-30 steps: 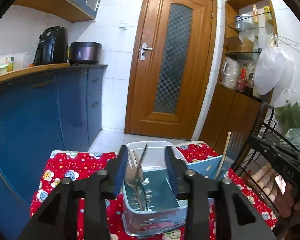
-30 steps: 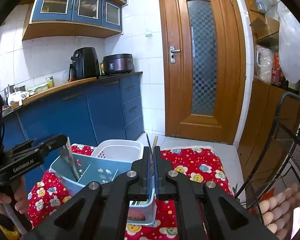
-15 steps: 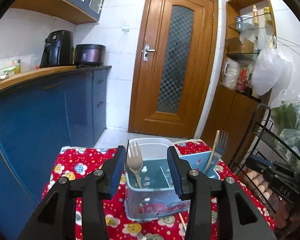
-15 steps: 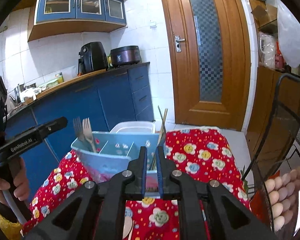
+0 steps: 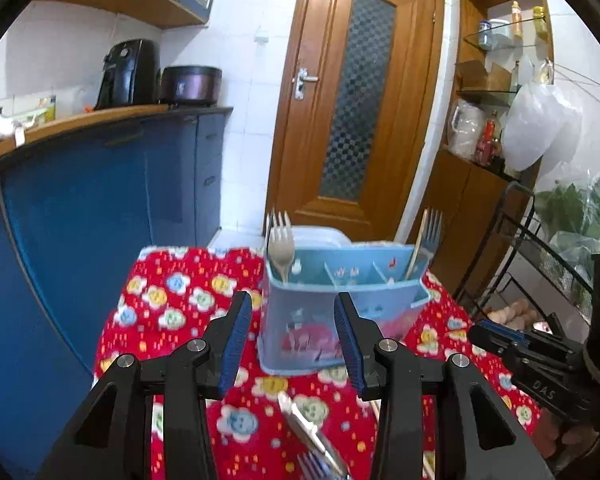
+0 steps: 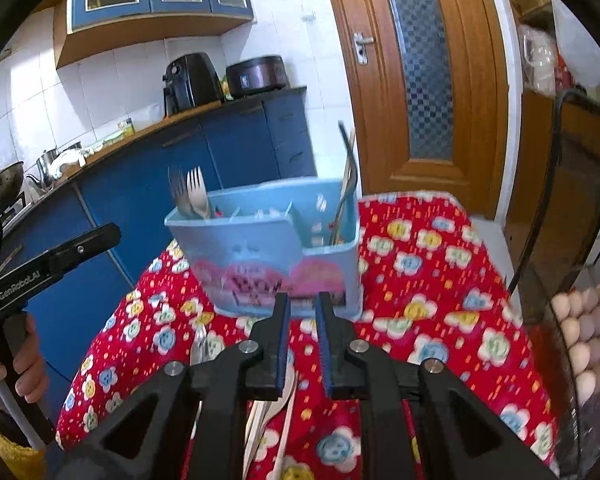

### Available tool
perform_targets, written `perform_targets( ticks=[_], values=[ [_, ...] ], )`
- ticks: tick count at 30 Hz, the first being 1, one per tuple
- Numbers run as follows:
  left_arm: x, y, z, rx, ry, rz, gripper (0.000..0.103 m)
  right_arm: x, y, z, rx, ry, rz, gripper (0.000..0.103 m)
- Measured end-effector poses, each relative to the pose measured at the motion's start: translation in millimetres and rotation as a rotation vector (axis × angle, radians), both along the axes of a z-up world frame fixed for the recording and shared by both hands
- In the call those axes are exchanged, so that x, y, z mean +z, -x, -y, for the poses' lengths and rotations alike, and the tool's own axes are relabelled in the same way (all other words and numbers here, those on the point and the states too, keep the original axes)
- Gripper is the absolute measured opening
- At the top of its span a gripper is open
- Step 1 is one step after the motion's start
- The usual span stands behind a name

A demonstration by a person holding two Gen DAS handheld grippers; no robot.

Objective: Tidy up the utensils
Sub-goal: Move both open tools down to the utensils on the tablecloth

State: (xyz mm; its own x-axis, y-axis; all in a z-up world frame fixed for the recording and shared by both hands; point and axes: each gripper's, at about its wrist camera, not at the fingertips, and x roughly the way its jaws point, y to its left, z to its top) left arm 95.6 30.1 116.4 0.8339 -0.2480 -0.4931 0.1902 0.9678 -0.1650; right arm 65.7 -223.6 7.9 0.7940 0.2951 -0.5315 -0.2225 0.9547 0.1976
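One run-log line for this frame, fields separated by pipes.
left gripper: open, empty | right gripper: opening, empty | caddy: forks, chopsticks upright inside | loose utensils: on red cloth, unsorted

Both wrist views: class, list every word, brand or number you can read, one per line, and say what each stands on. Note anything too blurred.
"GenRobot.AI": white lettering on the black arm of the left tongs, right wrist view.
"DAS": pale letters on the black body of the right tongs, left wrist view.
Pink printed lettering on the light blue plastic utensil caddy: too blurred to read.
Labels on the shelf bottles: too small to read.
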Motion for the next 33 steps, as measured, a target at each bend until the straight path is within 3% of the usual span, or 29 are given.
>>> perform_targets(
  ticks=[22,33],
  values=[
    [-78.3,21.1,-2.3,0.011,0.019,-0.261,0.044,-70.0,11.2,-9.7,0.055,0.06,-0.215,0.019],
    [-108.7,30.5,3.9,-0.002,0.004,-0.383,0.044,-84.4,10.0,-18.1,0.108,0.086,-0.287,0.026]
  ],
)
